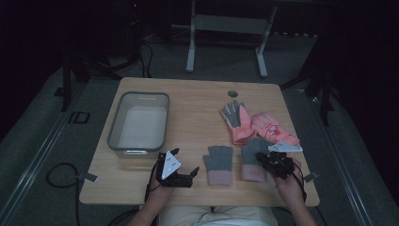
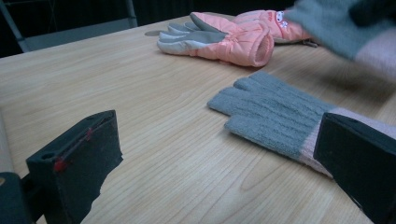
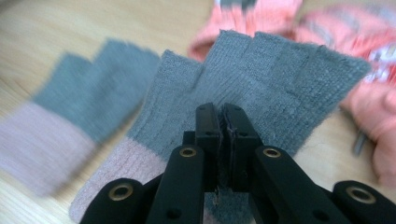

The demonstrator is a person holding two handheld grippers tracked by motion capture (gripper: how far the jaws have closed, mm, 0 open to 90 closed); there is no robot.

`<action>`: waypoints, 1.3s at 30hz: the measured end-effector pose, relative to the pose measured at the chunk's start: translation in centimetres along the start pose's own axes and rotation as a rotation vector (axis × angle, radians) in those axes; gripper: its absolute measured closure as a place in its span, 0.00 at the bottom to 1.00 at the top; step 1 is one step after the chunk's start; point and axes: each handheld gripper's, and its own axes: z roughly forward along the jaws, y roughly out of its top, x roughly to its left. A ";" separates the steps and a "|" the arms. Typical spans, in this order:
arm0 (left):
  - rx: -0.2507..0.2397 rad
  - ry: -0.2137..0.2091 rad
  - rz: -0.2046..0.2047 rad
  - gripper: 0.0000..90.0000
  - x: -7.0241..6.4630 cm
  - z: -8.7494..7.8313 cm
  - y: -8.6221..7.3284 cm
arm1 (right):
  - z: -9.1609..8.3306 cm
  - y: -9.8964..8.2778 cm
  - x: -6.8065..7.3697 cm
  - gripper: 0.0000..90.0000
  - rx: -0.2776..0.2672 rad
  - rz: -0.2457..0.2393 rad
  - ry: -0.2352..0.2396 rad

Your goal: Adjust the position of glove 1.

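Right gripper (image 3: pixel 219 122): my jaws are pinched tight together on a grey knit glove (image 3: pixel 261 88). I hold it near the middle, just above its pink cuff.
Held glove: it looks lifted a little off the bench (image 1: pixel 197 117). In the left gripper view it hangs blurry at the top right.
How to do it well: I think I am picking this glove up, maybe to put it in the tub. I should keep my pinch firm, because soft knit can slip. I should lift slowly so it does not drag the other glove.
Left gripper (image 1: pixel 184 175): my jaws are wide apart and hold nothing. It sits low over the bench, near my edge.
Second grey glove (image 2: pixel 275 116): it lies flat on the bench, just beside my left gripper, with its fingers pointing away from me.
Pink gloves (image 1: pixel 259 126): two puffy ones lie farther back on the right side, touching each other.
Grey tub (image 1: pixel 139 125): it sits on the left side of the bench and looks empty.
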 end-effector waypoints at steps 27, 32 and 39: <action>0.003 -0.008 0.008 0.00 -0.1 0.0 0.0 | 3.4 3.9 8.1 0.95 0.006 -0.041 0.198; 0.004 -0.008 0.009 0.00 0.0 0.0 0.0 | 4.8 3.1 8.1 0.95 0.043 -0.029 0.215; 0.004 -0.009 0.014 0.00 -0.1 0.1 0.0 | 6.5 2.2 8.0 0.95 0.081 -0.013 0.228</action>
